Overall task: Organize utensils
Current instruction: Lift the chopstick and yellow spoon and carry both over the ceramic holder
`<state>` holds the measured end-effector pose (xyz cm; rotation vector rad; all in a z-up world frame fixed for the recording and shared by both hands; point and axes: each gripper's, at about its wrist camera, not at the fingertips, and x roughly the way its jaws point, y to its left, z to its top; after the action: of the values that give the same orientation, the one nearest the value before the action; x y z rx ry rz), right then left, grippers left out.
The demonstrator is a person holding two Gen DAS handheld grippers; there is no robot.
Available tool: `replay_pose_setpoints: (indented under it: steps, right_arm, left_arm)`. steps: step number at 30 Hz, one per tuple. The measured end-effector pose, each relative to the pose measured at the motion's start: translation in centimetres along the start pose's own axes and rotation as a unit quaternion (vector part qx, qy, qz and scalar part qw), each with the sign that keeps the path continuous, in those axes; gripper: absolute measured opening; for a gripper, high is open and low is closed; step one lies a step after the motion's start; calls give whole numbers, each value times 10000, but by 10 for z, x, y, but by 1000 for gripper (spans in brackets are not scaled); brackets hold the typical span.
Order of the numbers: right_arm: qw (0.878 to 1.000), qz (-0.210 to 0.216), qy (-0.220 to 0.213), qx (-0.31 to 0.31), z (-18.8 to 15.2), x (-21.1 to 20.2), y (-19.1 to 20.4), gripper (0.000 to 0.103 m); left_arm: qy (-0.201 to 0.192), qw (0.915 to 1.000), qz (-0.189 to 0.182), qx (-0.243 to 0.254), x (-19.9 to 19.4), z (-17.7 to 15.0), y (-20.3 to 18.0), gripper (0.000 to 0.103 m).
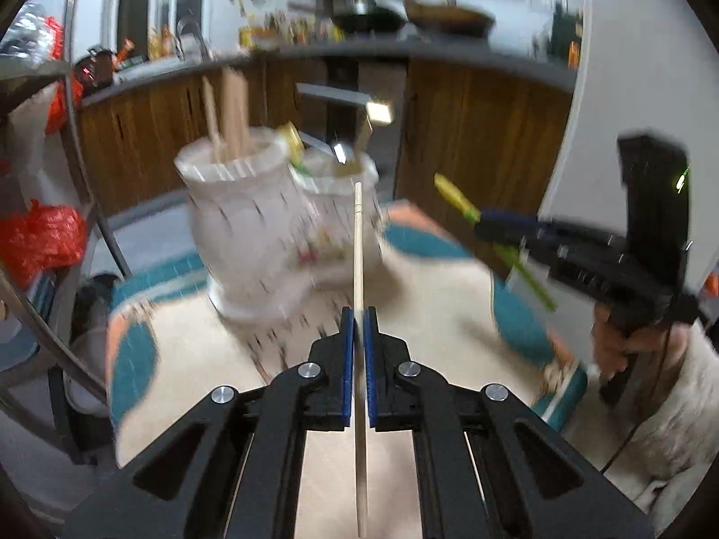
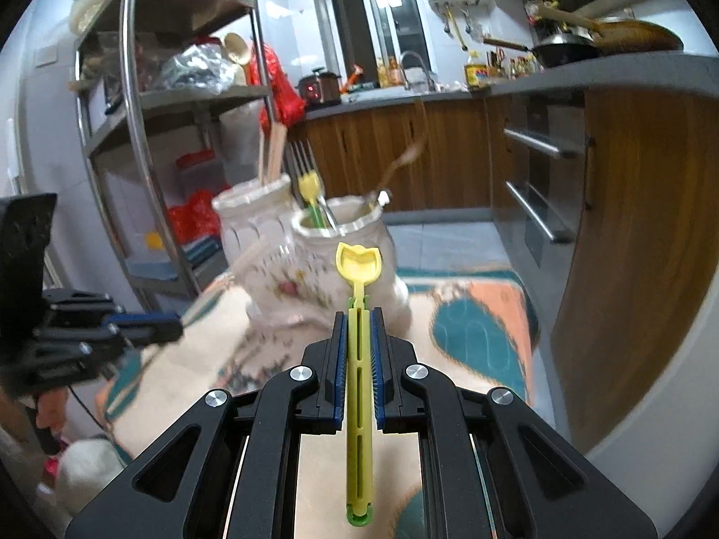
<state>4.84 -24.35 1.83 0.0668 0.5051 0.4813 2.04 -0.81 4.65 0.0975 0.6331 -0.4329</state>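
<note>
Two white floral ceramic holders stand on the teal-and-orange patterned table before wooden kitchen cabinets; the left gripper clamps a wooden chopstick, the right gripper a yellow plastic spoon.

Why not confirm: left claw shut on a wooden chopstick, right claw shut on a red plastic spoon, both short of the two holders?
Colour is wrong. The right claw grips a yellow plastic spoon, per right wrist view. Left claw on wooden chopstick, short of the holders, stands.

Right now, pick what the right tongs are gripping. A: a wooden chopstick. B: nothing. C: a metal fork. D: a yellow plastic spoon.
D: the right tongs are shut on the yellow plastic spoon, its bowl pointing toward the ceramic holder; the wooden chopstick sits in the left tongs.
</note>
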Motion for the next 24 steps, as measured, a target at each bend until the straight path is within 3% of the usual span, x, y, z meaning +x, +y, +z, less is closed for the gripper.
replay_pose_setpoints:
  steps: [6,14,24]
  right_arm:
    - [9989,26,-458,-17,37,9,7,11]
    - [9926,434,-1101,268,80,32,5,11]
    - [9802,1168,-1297,932,102,90,-14,11]
  left_arm:
    - [-951,9950,148,-273,-16,43,28,4]
    - [-2018,9745,62,-982,-7,96,65,4]
    - [-2501,9575,736,-1233,44,119,76,4]
